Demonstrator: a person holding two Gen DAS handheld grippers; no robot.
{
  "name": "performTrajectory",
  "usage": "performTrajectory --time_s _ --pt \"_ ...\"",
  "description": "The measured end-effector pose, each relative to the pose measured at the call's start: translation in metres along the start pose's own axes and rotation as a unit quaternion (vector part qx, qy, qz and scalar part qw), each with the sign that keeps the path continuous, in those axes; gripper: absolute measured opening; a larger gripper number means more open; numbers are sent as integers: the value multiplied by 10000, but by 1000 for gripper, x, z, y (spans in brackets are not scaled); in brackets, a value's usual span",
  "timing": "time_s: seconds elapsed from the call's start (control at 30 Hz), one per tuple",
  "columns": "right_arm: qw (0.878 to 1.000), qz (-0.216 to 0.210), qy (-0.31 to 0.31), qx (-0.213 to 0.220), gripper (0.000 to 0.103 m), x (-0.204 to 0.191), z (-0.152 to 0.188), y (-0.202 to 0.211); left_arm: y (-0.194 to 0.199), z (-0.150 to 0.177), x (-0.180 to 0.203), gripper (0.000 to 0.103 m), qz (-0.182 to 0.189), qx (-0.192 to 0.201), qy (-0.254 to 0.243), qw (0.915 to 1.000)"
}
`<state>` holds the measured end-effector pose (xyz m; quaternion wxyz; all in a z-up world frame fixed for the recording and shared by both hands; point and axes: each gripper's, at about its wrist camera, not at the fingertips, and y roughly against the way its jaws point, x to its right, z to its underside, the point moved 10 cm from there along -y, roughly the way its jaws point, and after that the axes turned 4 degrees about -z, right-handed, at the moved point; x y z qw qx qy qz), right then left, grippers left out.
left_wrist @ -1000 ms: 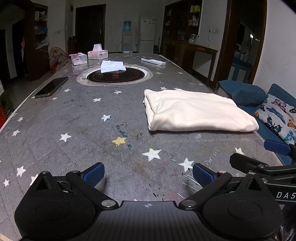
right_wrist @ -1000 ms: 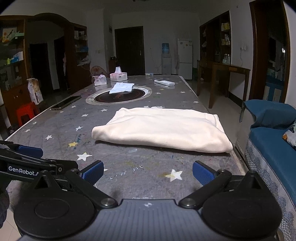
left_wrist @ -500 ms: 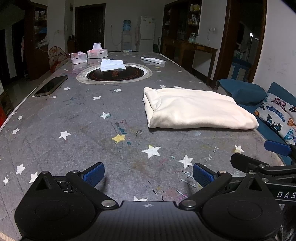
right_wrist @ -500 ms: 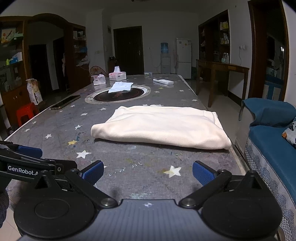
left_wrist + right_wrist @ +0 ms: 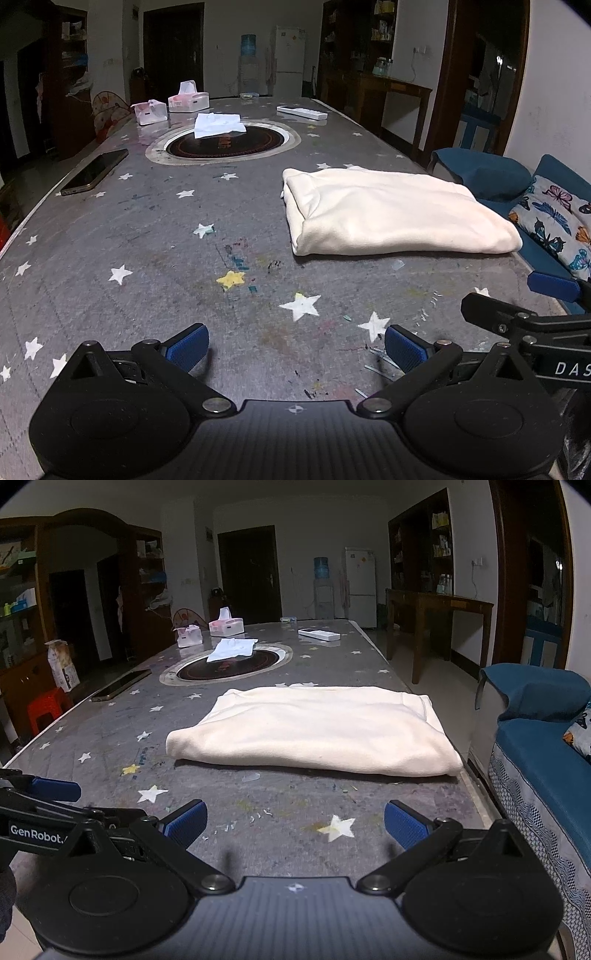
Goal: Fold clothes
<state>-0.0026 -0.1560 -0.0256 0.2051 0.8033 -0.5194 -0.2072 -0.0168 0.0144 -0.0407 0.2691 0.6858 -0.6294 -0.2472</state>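
On the star-patterned grey table [image 5: 147, 229], toward its right edge, I see the cream garment [image 5: 388, 218] lying folded into a thick flat rectangle, its layered end facing the table's middle and its rounded fold running along the near side. From my right wrist camera the same garment [image 5: 314, 731] sits squarely ahead, with its far corner close to the table's edge beside the blue sofa [image 5: 535, 775]. Nothing touches it. My left gripper [image 5: 295, 345] hangs low over the near part of the table with its blue-padded fingers [image 5: 186, 347] spread wide and nothing between them; it is well short of the cloth. My right gripper [image 5: 293, 823] is likewise spread wide and holds nothing, pointing at the garment's near fold from a short way back. Each gripper shows at the edge of the other's view, so they sit side by side. Farther along the table I make out a round dark inset hob [image 5: 227, 142] with a white cloth [image 5: 218, 124] lying on it, a phone [image 5: 94, 171] near the left edge, two tissue boxes [image 5: 188, 99] and a white remote [image 5: 302, 112]. A butterfly-print cushion [image 5: 557, 225] lies on the sofa.
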Motion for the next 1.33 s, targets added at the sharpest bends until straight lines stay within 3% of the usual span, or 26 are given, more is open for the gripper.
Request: performTrajectory --time_s 1.33 --pt "9996 142 -112 -237 103 12 -8 -32 -35 -14 -1 103 50 -292 38 9996"
